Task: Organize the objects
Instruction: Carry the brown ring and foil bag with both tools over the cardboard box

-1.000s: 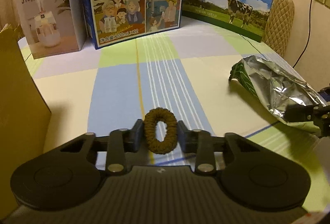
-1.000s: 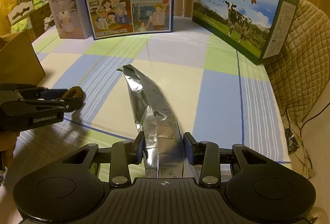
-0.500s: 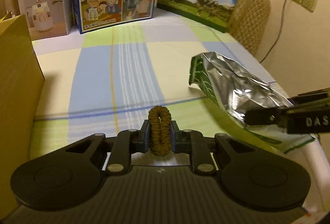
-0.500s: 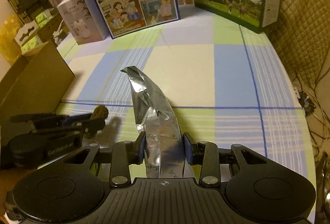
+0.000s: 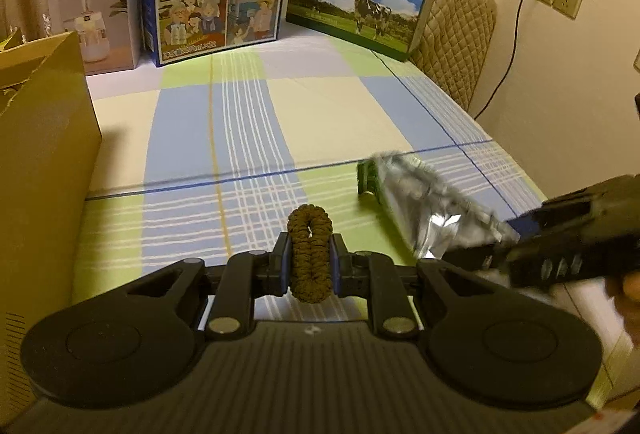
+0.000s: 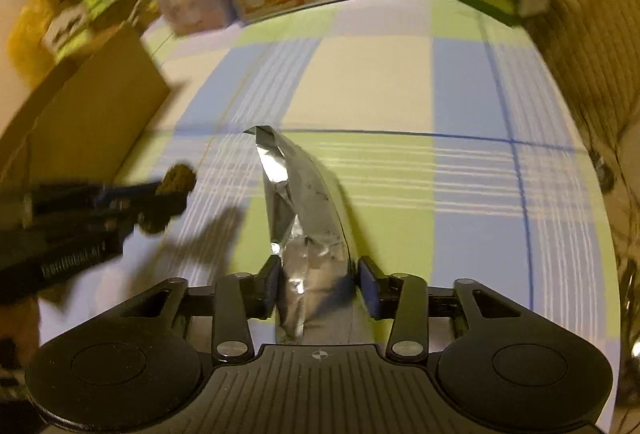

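A: What does each gripper have?

B: The left gripper point(image 5: 310, 266) has its fingers clamped on a brown hair scrunchie point(image 5: 310, 254), squeezed into a narrow upright loop and held clear above the near part of the checked surface point(image 5: 248, 122). The right gripper point(image 6: 318, 288) has its fingers pressed against the sides of a crumpled foil bag point(image 6: 300, 210), which sticks out ahead of it, also off the cloth.

A: So 2 loads at once. Where would they go?

B: My guess is the cardboard box point(image 5: 44, 138) at the left edge. Its wall stands just beside the left gripper.

A: What could go wrong?

B: First, the foil. It is slick and crushed, and the grip is only on its near end, so a quick swing could let it slide out or fold over. The right view is smeared with motion, which suggests speed.

A: And the scrunchie?

B: It is soft and pinched at its lower half only; it could roll out if the fingers ease.

A: Anything else?

B: The 2 grippers are near each other. Both heading left at once, the foil tip could brush the left gripper or catch on the box wall.
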`<state>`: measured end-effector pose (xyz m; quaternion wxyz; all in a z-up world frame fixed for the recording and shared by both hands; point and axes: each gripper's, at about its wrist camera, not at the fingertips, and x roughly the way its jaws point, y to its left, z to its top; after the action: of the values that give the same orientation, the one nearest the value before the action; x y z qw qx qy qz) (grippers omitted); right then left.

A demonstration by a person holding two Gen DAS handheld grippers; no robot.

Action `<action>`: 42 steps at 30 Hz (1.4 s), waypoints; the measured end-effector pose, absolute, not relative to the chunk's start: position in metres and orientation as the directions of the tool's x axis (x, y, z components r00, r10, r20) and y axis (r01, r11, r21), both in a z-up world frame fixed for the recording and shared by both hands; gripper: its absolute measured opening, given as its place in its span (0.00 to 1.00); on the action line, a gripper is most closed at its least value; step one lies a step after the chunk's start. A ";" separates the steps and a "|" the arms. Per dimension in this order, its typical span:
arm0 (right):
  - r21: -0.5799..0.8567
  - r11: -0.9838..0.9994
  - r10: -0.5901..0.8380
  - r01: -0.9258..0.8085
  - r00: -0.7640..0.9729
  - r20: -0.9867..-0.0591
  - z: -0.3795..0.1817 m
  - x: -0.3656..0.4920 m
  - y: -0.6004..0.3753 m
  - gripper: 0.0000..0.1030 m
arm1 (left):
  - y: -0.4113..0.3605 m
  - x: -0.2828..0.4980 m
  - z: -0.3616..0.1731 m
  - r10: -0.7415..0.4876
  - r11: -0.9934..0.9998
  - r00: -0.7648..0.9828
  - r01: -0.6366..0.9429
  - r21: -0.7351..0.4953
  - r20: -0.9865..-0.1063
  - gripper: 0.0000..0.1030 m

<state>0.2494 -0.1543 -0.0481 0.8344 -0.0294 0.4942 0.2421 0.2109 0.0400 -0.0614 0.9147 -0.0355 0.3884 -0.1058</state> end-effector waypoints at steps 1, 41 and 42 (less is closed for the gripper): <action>0.175 0.868 0.373 -0.464 0.378 -0.847 -0.050 0.249 -0.148 0.47 | 0.041 0.212 -0.061 -0.222 0.975 0.675 0.163 -0.152 -0.703 0.15; 0.204 0.919 0.359 -0.336 0.507 -0.783 -0.023 0.189 -0.150 0.33 | 0.050 0.171 -0.031 -0.240 0.970 0.677 0.147 -0.193 -0.696 0.15; 0.209 0.921 0.360 -0.328 0.516 -0.777 -0.020 0.181 -0.152 0.33 | 0.049 0.163 -0.027 -0.234 0.972 0.680 0.145 -0.186 -0.695 0.15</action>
<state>0.1808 -0.1524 -0.0199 0.8704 0.0179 0.4505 0.1978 0.1627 0.0492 -0.0272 0.9146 -0.0576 0.3864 -0.1039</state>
